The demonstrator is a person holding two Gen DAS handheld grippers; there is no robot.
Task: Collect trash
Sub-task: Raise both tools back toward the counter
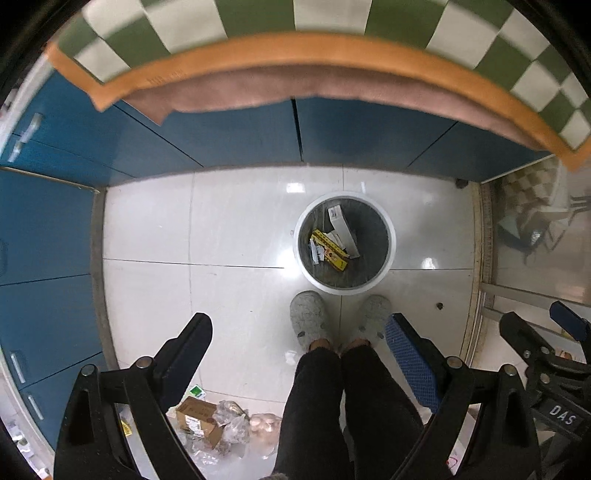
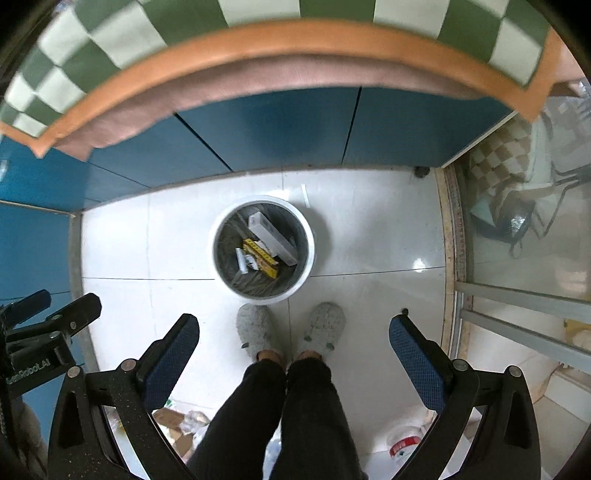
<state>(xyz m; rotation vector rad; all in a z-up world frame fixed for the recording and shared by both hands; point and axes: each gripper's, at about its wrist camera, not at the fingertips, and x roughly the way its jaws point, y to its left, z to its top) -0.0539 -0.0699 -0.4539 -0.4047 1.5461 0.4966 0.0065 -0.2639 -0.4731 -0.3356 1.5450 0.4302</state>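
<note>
A round white trash bin (image 1: 389,236) (image 2: 312,240) with a dark liner stands on the tiled floor below both grippers. Inside lie a yellow box (image 1: 330,249) (image 2: 260,257), a white carton (image 1: 341,225) (image 2: 271,236) and small scraps. My left gripper (image 1: 299,336) hangs high above the floor, open and empty. My right gripper (image 2: 293,338) is likewise open and empty, level with it. More trash lies behind the person's feet: a brown cardboard box (image 1: 197,421), crumpled clear plastic (image 1: 231,421) and a white cup with a red rim (image 2: 404,443).
A person stands in grey slippers (image 1: 310,319) (image 2: 256,330) and black trousers just before the bin. A table edge with a green checked cloth (image 1: 258,22) (image 2: 258,18) overhangs at the top. Blue cabinets (image 1: 229,133) line the back and left. A glass door (image 2: 524,229) is at right.
</note>
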